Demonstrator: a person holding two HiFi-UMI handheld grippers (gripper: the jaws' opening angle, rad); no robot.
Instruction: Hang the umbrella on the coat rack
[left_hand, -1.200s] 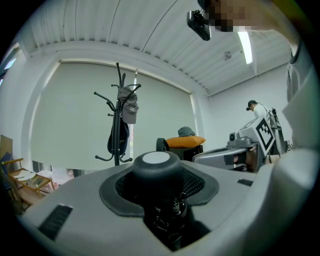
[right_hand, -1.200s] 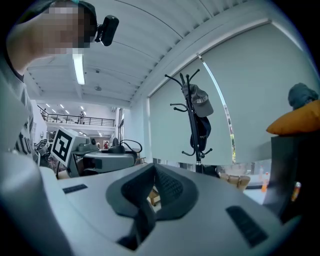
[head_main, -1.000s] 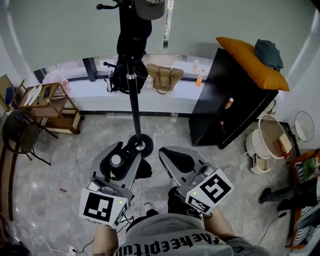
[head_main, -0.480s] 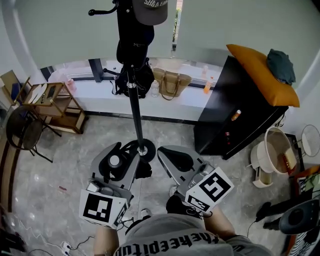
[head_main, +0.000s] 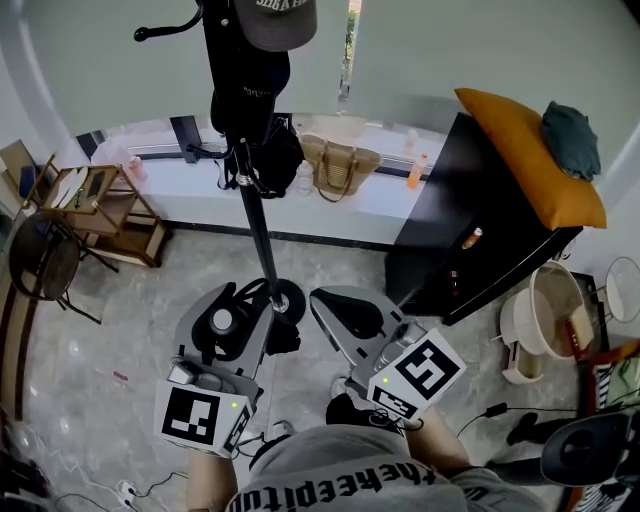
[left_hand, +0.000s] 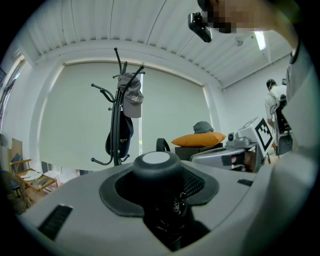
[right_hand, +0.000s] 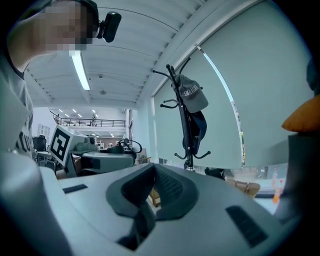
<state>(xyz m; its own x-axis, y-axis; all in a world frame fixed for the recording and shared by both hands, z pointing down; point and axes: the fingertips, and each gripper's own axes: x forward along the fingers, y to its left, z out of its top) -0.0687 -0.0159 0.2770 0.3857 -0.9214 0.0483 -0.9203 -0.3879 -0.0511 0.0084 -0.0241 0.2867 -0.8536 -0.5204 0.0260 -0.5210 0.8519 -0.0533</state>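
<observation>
A black coat rack (head_main: 252, 205) stands on the floor ahead, its round base (head_main: 287, 298) just beyond my grippers. A grey cap (head_main: 272, 16) and a dark bag (head_main: 250, 95) hang on it. The rack (left_hand: 118, 125) also shows in the left gripper view, and again in the right gripper view (right_hand: 186, 127). My left gripper (head_main: 224, 322) is shut on a black folded umbrella (left_hand: 156, 170), whose round pale end cap (head_main: 222, 320) pokes up between the jaws. Beside it, my right gripper (head_main: 356, 320) is shut with nothing in it (right_hand: 150, 192).
A black cabinet (head_main: 470, 230) with an orange cushion (head_main: 525, 150) stands at the right. A tan handbag (head_main: 340, 165) and an orange bottle (head_main: 413, 172) sit on the window ledge. A wooden shelf (head_main: 100, 205) and a chair (head_main: 42, 265) are at the left, a white bin (head_main: 548, 320) at the right.
The head view has shifted, so the rack now leans further left in the picture. Both grippers stay side by side near the rack's base, the umbrella still held in the left.
</observation>
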